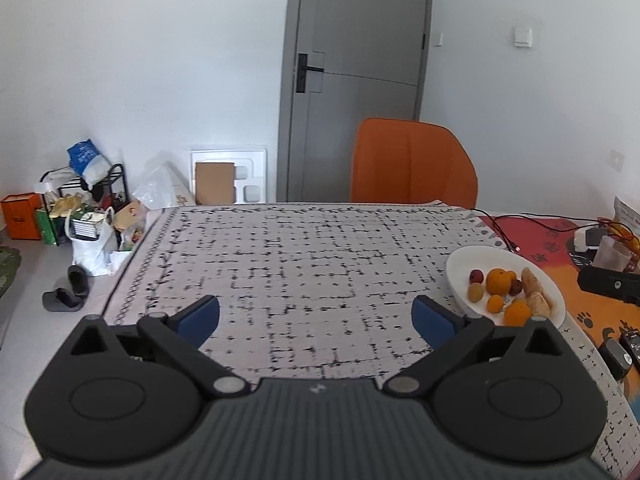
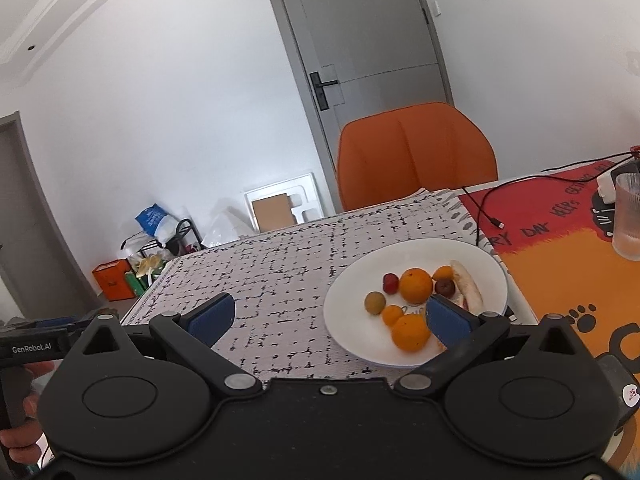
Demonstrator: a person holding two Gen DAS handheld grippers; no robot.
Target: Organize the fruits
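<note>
A white plate [image 2: 352,312] on the patterned tablecloth holds several fruits: two oranges [image 2: 416,285], smaller orange fruits, a red one [image 2: 390,282], a dark one, a greenish one [image 2: 375,302] and a peeled banana [image 2: 466,284]. The plate also shows at the right of the left wrist view [image 1: 464,260]. My right gripper [image 2: 330,318] is open and empty, its right finger over the plate's near side. My left gripper [image 1: 316,318] is open and empty above the tablecloth, left of the plate.
An orange chair [image 2: 416,152] stands behind the table. A glass [image 2: 628,216], cables and a charger lie on the orange mat at the right. The other gripper's body [image 1: 608,284] shows right of the plate. Bags and boxes sit on the floor at the left [image 1: 88,216].
</note>
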